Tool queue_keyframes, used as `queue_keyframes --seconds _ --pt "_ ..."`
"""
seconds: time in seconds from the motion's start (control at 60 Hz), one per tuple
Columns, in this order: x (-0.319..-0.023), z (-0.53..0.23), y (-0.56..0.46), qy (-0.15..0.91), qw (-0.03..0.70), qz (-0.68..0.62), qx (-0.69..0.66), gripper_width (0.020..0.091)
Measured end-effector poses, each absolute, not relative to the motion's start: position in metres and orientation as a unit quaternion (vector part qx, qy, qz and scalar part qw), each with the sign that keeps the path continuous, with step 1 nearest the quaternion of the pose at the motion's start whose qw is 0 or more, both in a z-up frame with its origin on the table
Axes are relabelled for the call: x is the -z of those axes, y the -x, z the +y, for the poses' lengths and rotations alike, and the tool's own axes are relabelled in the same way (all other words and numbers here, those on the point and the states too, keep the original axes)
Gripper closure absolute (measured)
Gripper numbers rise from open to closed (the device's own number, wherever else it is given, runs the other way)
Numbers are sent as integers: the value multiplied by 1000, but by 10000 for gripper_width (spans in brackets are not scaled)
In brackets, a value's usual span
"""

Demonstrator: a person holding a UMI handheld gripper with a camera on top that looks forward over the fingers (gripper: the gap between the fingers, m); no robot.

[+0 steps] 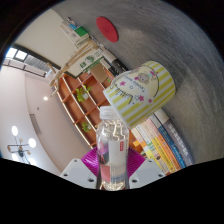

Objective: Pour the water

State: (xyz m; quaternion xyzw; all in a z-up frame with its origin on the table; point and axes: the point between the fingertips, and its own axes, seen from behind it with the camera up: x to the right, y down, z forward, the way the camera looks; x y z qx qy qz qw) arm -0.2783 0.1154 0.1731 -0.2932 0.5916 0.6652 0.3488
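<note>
Between the two fingers of the hand-held gripper, at the bottom of the gripper view, stands a clear plastic water bottle, its cap end reaching away from the camera. Both magenta pads lie against its sides, so the fingers are closed on the bottle and hold it. The whole scene is strongly tilted. Just beyond the bottle's top, a striped cup with yellow, green and white bands and a small printed figure appears lying on its side, its open mouth toward the bottle's neck; whether the two touch cannot be told. Beside the cup and bottle runs a row of colourful books. Farther back stands a wooden shelf unit with small items in its compartments, and beyond that a red round object lies on a grey speckled floor.
</note>
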Motion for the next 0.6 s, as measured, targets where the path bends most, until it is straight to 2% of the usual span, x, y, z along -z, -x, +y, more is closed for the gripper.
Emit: queue_keyframes --seconds 0.2,0.317,0.467,0.6 --pt "-185 114 297 344 354 568 -658 753" --pt "-215 113 307 449 433 483 -614 752" --pt "-235 114 277 636 590 307 -391 751" --pt "-238 114 214 713 660 182 -150 752"
